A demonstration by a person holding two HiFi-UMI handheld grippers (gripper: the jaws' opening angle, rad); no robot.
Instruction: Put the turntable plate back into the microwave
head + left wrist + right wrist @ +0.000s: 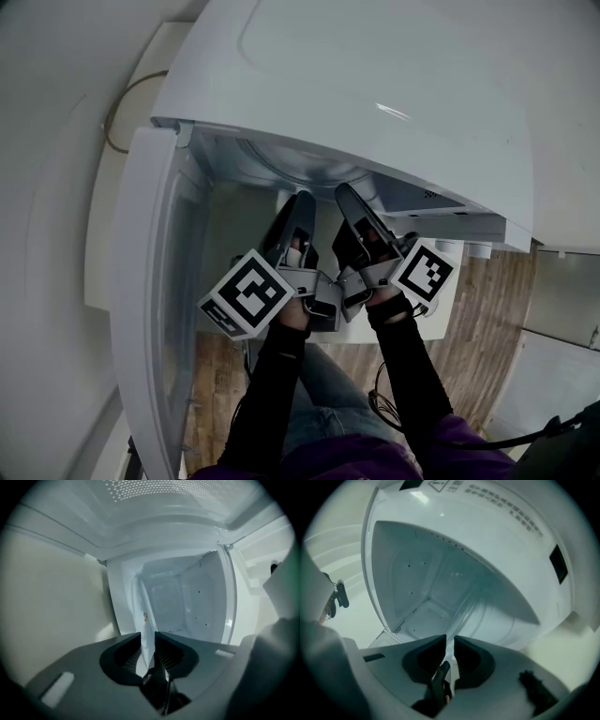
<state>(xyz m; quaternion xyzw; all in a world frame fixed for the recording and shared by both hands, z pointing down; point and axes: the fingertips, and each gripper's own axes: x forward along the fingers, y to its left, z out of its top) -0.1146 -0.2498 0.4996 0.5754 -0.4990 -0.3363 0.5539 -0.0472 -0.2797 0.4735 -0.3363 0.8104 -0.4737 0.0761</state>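
The clear glass turntable plate (309, 169) sits in the mouth of the white microwave (394, 84), mostly hidden under its top. Both grippers reach into the cavity side by side. In the left gripper view the plate (187, 606) fills the opening, and its rim runs between the jaws of my left gripper (147, 637), which stand slightly apart around it. In the right gripper view the plate (497, 602) spreads wide, and my right gripper (450, 639) is shut on its near rim. Seen from the head, the left gripper (300, 202) and right gripper (345, 192) point inward.
The microwave door (150, 281) hangs open at the left, close beside my left arm. The cavity's perforated ceiling (159, 494) is just above. A cable (117, 112) loops on the white surface behind. Wood floor (478, 319) shows below.
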